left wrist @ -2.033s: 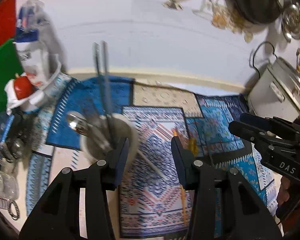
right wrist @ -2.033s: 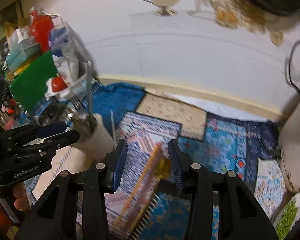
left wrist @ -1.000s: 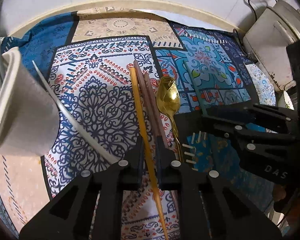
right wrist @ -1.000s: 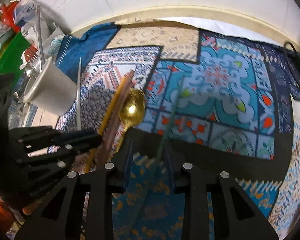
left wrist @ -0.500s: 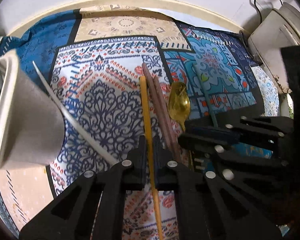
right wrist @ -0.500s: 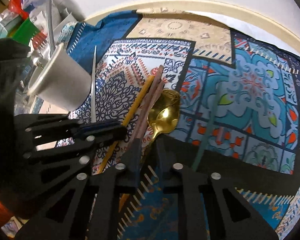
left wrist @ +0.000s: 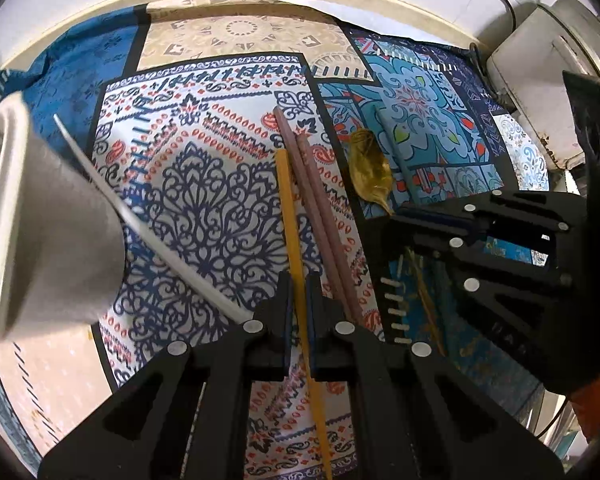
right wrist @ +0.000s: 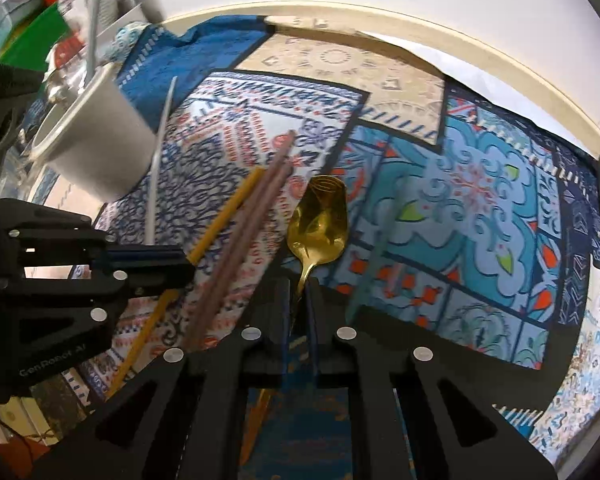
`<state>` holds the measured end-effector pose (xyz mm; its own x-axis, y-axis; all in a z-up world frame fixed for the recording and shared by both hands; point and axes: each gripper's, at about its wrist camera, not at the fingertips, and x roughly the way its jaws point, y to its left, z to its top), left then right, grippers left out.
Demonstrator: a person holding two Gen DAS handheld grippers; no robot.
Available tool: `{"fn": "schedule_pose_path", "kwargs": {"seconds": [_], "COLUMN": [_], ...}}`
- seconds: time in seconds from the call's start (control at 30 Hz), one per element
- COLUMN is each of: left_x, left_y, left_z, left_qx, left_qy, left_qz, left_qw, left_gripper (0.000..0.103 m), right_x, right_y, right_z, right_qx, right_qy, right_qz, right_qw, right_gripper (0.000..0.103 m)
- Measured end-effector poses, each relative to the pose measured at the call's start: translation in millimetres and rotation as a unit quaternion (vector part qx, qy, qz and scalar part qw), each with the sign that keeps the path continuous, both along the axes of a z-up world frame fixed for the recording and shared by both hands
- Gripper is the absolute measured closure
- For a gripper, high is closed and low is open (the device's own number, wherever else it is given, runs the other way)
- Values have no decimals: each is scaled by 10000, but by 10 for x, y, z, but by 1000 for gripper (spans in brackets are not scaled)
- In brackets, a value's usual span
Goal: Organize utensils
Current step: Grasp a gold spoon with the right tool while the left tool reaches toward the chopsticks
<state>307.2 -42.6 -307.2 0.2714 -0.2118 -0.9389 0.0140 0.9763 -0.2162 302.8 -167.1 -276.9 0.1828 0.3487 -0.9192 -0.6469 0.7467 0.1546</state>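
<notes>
The left gripper (left wrist: pixel 297 294) is clamping the yellow chopstick (left wrist: pixel 290 216), while the right gripper (right wrist: pixel 298 300) is pinching the gold spoon (right wrist: pixel 318 218) by its handle, jaws nearly together.

Left tongs (left wrist: pixel 297 296) pinched on yellow chopstick (left wrist: pixel 290 216), beside brown chopsticks (left wrist: pixel 320 208).

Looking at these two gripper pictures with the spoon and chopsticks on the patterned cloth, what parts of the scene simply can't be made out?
- Gold spoon: right wrist view, its handle disappears between the right gripper fingers.
- Yellow chopstick: left wrist view, its lower end runs off the bottom edge, past the left gripper.
- White cup: right wrist view, its contents are blurred.
- Teal chopstick: right wrist view, it blends into the cloth, and its lower end is hidden by the gripper.
</notes>
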Motion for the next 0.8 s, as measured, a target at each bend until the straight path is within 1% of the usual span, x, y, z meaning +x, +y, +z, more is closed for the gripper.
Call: {"fn": "schedule_pose_path", "kwargs": {"seconds": [0.17, 0.2, 0.27, 0.33, 0.37, 0.43, 0.5, 0.67, 0.7, 0.73, 0.8], "left_x": [130, 154, 196, 240, 256, 273, 302, 356, 372, 368, 387], "left_y": [-7, -10, -24, -44, -47, -42, -20, 9, 13, 15, 8], "left_z": [-9, -10, -9, -15, -17, -18, -23, -42, -46, -43, -44], "left_qx": [-10, -7, 24, 52, 57, 40, -33, -197, -220, -224, -210], "left_qy": [37, 41, 30, -6, -33, -73, -75, 4, 17, 18, 30], "left_qz": [-15, -19, -55, -78, -85, -87, -77, -82, -87, -90, -88], "left_qw": [10000, 10000, 10000, 10000, 9999, 9999, 9999, 9998, 9997, 9997, 9997], "left_gripper": [98, 98, 98, 97, 97, 97, 97, 97, 97, 97, 97], "right_x": [101, 107, 158, 216, 231, 274, 313, 331, 337, 323, 326], "right_y": [11, 14, 21, 34, 34, 53, 88, 221, 272, 309, 321], "right_z": [1, -1, -9, -9, -5, -9, -17, -38, -51, -59, -68], "right_qx": [-81, -89, -33, 27, 55, 83, 74, -30, -94, -194, -193], "right_qy": [-3, 14, 69, 107, 110, 118, 16, -316, -410, -548, -599], "right_qz": [-280, -324, -450, -576, -637, -696, -764, -688, -643, -611, -551], "right_qw": [9996, 9994, 9990, 9983, 9979, 9975, 9970, 9971, 9970, 9964, 9965], "right_gripper": [96, 94, 86, 69, 67, 67, 67, 67, 68, 72, 72]}}
